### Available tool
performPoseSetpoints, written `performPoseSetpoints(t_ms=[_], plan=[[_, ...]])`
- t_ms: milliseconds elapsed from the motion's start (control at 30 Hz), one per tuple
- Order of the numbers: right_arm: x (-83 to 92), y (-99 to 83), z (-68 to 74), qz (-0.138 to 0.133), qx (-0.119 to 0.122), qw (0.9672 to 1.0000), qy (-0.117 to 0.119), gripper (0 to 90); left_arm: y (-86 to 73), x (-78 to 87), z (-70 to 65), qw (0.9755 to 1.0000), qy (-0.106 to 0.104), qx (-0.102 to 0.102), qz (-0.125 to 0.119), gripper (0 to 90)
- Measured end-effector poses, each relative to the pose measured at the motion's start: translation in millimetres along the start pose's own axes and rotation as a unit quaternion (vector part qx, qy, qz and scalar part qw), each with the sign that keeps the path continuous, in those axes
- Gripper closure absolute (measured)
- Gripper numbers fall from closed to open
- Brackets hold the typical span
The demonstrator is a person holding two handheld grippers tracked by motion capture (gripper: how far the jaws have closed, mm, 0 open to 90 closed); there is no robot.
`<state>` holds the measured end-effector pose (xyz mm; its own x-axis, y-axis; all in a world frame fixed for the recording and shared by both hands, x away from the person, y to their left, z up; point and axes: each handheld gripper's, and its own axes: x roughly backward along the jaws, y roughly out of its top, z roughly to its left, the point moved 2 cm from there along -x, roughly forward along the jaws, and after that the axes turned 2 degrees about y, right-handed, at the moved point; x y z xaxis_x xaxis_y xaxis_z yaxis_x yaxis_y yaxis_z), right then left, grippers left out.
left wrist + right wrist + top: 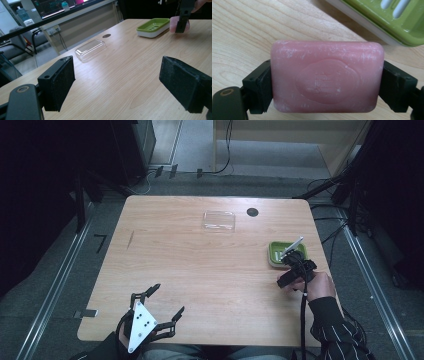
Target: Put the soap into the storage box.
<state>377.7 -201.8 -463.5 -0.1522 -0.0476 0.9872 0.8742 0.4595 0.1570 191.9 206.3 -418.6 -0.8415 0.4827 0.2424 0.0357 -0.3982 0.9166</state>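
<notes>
Right claw (328, 82) clamps the pink soap (327, 76) by its short ends beside the green dish (392, 20), a hard, likely slippery bar, while the left claw (117, 82) gapes apart.

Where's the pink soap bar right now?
The pink soap bar is clamped in the right hand-held gripper, at the table's right side in the high view, just short of the green soap dish.
</notes>
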Motion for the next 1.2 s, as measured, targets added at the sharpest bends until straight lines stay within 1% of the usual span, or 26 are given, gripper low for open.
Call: performPoseSetpoints(t_ms=[200, 633, 800, 833, 933, 1000, 1033, 1200], plan=[[2.6, 5.6, -3.8, -0.003, 0.0, 1.0, -0.004, 14.0, 0.1, 0.0, -0.1, 1.0, 0.0, 0.0, 0.0, 13.6], [9.0, 20.2, -4.9, -0.014, 0.005, 0.9999, -0.008, 14.0, -0.1, 0.1, 0.1, 1.0, 0.0, 0.001, 0.0, 13.6], [10.8, 22.5, -5.8, -0.015, 0.003, 0.9998, -0.011, 14.0, -0.1, 0.0, 0.2, 1.0, 0.0, 0.001, 0.0, 13.6], [11.4, 22.9, -6.7, -0.017, 0.006, 0.9998, -0.012, 14.0, -0.1, 0.1, 0.1, 1.0, 0.0, 0.001, 0.0, 13.6], [14.1, 24.4, -7.9, -0.02, 0.001, 0.9997, -0.012, 14.0, -0.1, 0.1, 0.1, 1.0, 0.0, 0.001, 0.0, 13.6], [14.6, 24.8, -8.4, -0.02, 0.002, 0.9997, -0.013, 14.0, 0.0, 0.1, 0.1, 1.0, 0.0, 0.0, 0.0, 13.6], [15.6, 26.0, -9.6, -0.025, 0.004, 0.9996, -0.012, 14.0, 0.0, 0.2, 0.1, 1.0, 0.0, 0.001, 0.0, 13.6], [17.5, 28.6, -9.9, -0.026, 0.002, 0.9996, -0.014, 14.0, -0.1, 0.0, 0.1, 1.0, 0.0, 0.001, 0.0, 13.6]])
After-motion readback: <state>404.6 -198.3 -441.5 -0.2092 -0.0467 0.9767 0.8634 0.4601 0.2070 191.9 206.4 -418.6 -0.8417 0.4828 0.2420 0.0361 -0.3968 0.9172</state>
